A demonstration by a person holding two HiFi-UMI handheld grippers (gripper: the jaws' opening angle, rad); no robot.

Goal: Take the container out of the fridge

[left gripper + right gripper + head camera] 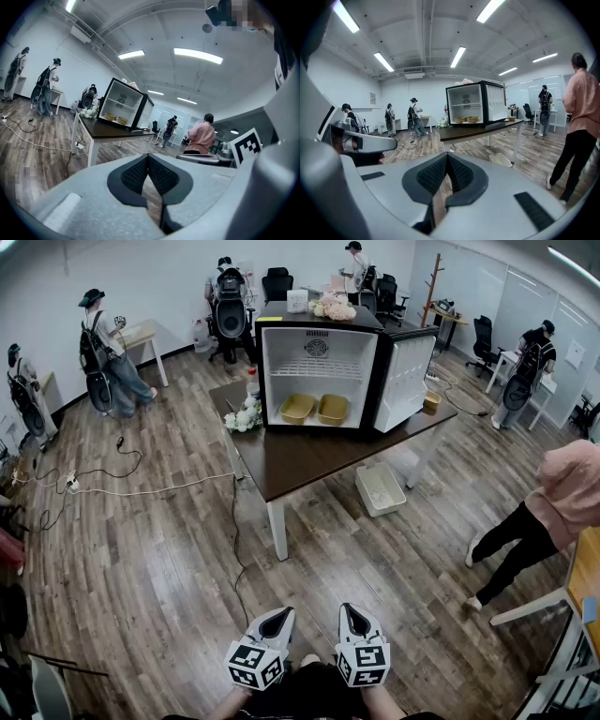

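Observation:
A small black fridge [323,371] stands with its door [405,381] swung open on a dark table [300,460], far ahead of me. Two tan containers [297,409] [332,409] sit side by side on its bottom shelf, also seen in the left gripper view [116,117] and the right gripper view [466,119]. My left gripper [277,617] and right gripper [352,614] are held low near my body, both shut with nothing between the jaws. Their black pads [148,164] [447,161] meet at the tips.
White flowers [244,418] and a bottle [252,381] sit at the table's left end. A white bin [380,488] lies on the floor under the table. Cables [122,486] run across the wood floor at left. A person in pink [539,521] stands right; several people stand further back.

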